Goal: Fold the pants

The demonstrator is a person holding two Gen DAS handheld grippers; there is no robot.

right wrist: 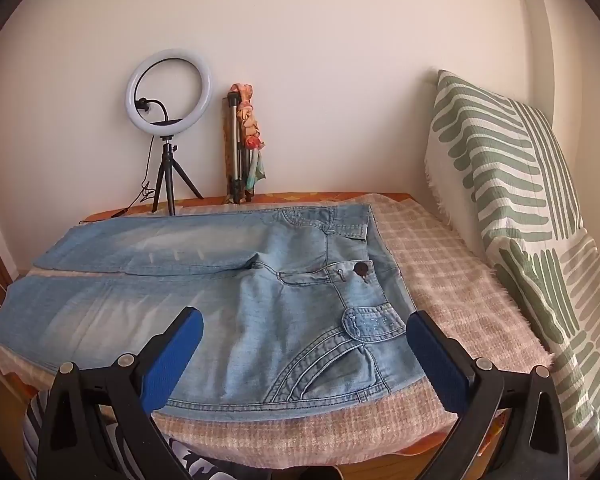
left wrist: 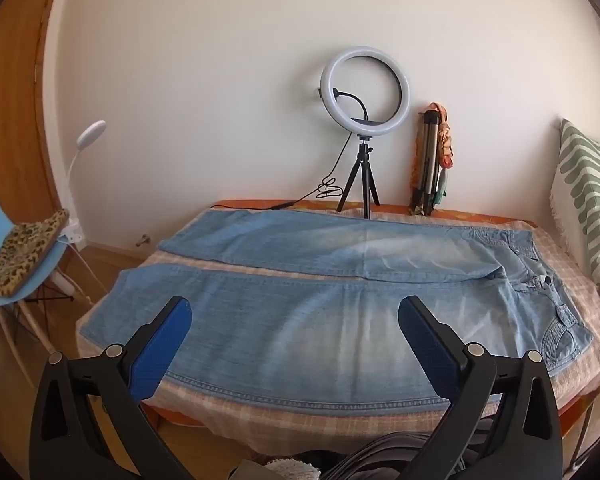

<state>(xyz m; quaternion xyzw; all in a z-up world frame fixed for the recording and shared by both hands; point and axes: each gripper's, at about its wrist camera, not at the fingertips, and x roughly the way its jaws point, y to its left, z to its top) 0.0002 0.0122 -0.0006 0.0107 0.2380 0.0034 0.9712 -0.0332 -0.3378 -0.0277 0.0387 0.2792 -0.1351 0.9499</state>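
**Two grippers spread wide above unfolded jeans**

Both tools hang short of the near table edge with nothing between their blue pads. The left gripper has its jaws fully parted over the near trouser leg; the right gripper is likewise spread, over the hip pocket and waistband.

The pants, light blue denim, lie flat and unfolded on a pink checked cloth covering the table, legs side by side running left, waistband to the right with a dark button showing.

Behind them against the wall stand a ring light on a small tripod and a folded tripod. A green-striped cushion leans at the right; a blue chair sits at the left.
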